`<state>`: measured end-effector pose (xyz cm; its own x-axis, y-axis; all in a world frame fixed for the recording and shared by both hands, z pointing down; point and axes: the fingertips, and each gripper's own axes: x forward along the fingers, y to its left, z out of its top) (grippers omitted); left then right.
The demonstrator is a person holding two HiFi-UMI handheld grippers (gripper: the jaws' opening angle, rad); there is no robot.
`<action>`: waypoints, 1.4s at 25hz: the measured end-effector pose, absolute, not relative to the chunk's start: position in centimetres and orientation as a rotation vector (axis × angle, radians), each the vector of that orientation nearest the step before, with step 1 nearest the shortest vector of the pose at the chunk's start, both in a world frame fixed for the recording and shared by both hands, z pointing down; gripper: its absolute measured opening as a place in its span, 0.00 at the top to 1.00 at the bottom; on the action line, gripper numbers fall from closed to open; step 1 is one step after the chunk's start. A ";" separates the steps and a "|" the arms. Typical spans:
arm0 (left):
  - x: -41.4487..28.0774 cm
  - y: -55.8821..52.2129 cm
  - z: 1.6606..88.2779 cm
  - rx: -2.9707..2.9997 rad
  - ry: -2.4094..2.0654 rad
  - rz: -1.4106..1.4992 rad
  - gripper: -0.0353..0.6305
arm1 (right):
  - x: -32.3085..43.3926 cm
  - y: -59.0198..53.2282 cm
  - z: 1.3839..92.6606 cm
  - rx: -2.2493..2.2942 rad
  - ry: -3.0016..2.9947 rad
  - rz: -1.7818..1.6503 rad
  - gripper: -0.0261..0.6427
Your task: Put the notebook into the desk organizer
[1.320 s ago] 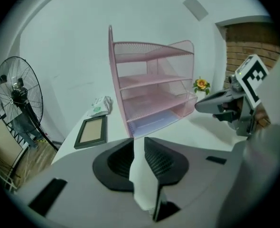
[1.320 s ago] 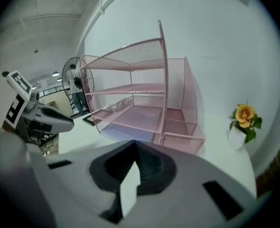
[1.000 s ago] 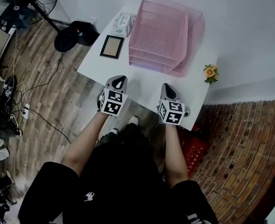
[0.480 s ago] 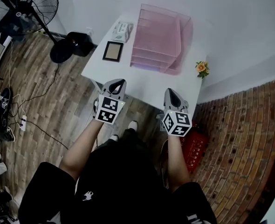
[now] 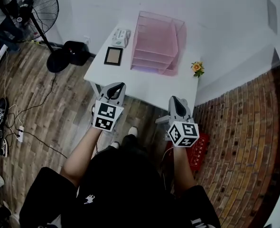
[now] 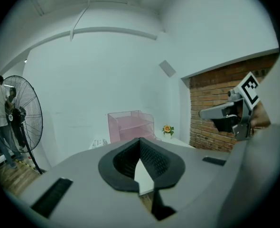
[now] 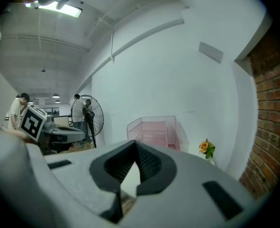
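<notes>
Notebook [image 5: 113, 56] lies untouched near the desk's [image 5: 147, 85] left edge; left gripper [image 5: 115, 90] and right gripper [image 5: 177, 102], pressed together empty, have risen.

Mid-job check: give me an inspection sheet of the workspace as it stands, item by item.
Surface: white table, with its things set along the far side.
Job's things: notebook lies flat on the table, left of the pink desk organizer; not in it yet.
Clutter: white packet behind the notebook; small flower at the table's right corner.
Grippers: left gripper and right gripper both shut, empty, short of the table.
Cables: loose cables on the wood floor, left.
Surroundings: standing fan, red crate, brickwork at right.
</notes>
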<state>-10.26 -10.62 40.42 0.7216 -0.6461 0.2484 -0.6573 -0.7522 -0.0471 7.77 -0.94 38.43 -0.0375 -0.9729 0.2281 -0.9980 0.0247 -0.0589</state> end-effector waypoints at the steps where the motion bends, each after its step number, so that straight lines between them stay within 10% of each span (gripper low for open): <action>1: -10.6 -10.1 39.9 2.879 -1.087 0.375 0.94 | 7.4 -0.3 38.0 2.095 -2.167 0.308 0.96; 35: -14.5 -5.6 34.6 2.946 -1.129 0.204 0.94 | 4.6 5.9 32.1 2.185 -2.226 0.188 0.96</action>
